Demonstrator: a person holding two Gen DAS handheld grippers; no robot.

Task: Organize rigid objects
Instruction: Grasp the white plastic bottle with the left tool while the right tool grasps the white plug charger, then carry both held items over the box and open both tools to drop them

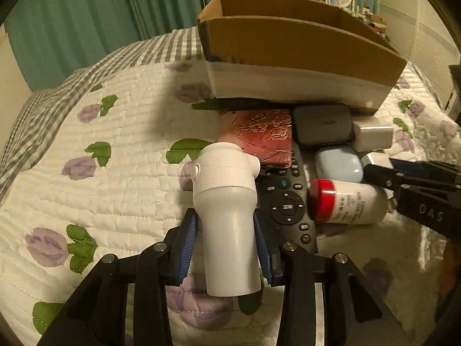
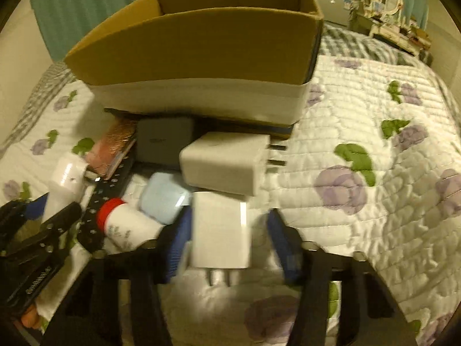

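Observation:
My left gripper (image 1: 226, 248) is shut on a white pipe-shaped plastic piece (image 1: 227, 210) and holds it above the quilt; it also shows in the right wrist view (image 2: 64, 184). My right gripper (image 2: 229, 242) is open around a small white charger (image 2: 220, 230) lying on the bed, its pads (image 2: 281, 239) apart from the charger's sides. A pile lies before the cardboard box (image 1: 288, 43) (image 2: 201, 46): a larger white charger (image 2: 224, 163), a black remote (image 1: 285, 201), a red-capped white bottle (image 1: 345, 201) (image 2: 126, 225), a light blue case (image 1: 338, 164) (image 2: 164, 199), a dark grey case (image 1: 322, 124) (image 2: 164, 141) and a reddish wallet (image 1: 262, 138).
The floral quilted bed (image 2: 374, 201) stretches right and left (image 1: 100, 187) of the pile. Teal curtains (image 1: 86, 14) hang behind. A dresser with a mirror (image 2: 389, 0) stands at the far right.

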